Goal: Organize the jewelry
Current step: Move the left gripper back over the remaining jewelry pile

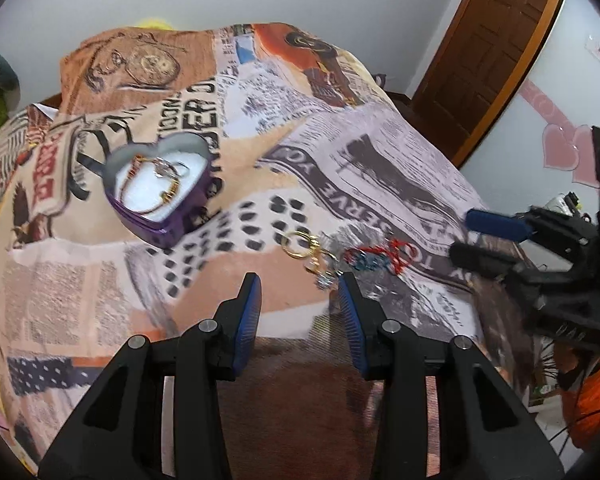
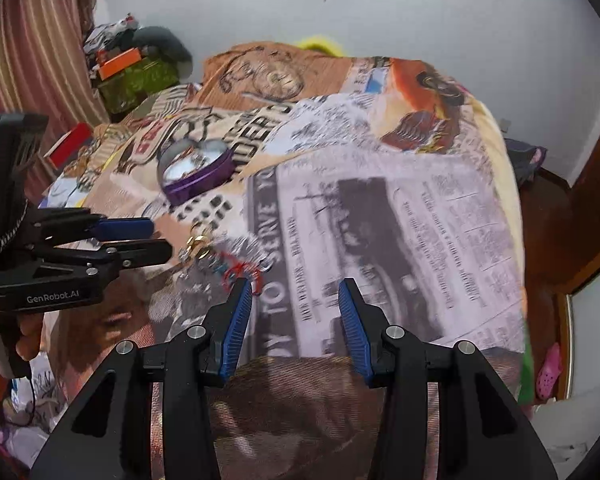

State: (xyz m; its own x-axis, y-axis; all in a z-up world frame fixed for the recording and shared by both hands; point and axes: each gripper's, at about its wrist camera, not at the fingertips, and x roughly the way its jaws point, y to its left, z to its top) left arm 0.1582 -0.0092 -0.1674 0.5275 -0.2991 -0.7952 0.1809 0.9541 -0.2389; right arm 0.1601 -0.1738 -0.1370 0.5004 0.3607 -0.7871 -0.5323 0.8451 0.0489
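Left gripper (image 1: 299, 280) and right gripper (image 2: 296, 286): both spread wide, holding nothing, over a newspaper-print blanket (image 1: 400, 152). Gold rings (image 1: 300, 245) and red-and-blue beaded bracelet (image 1: 380, 258) lying loose just beyond the left jaws. Purple heart-shaped box (image 1: 160, 194), already holding jewelry, farther ahead and left.

Newspaper-print blanket (image 1: 380, 168) spread across the bed; brown wooden door (image 1: 496, 40) at two o'clock; pink paper hearts (image 1: 560, 148) on wall at three o'clock; striped curtain (image 2: 32, 40) at ten o'clock.

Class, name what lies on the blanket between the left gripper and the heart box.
Only bare printed blanket separates the left gripper from the heart box, seen in the left wrist view.
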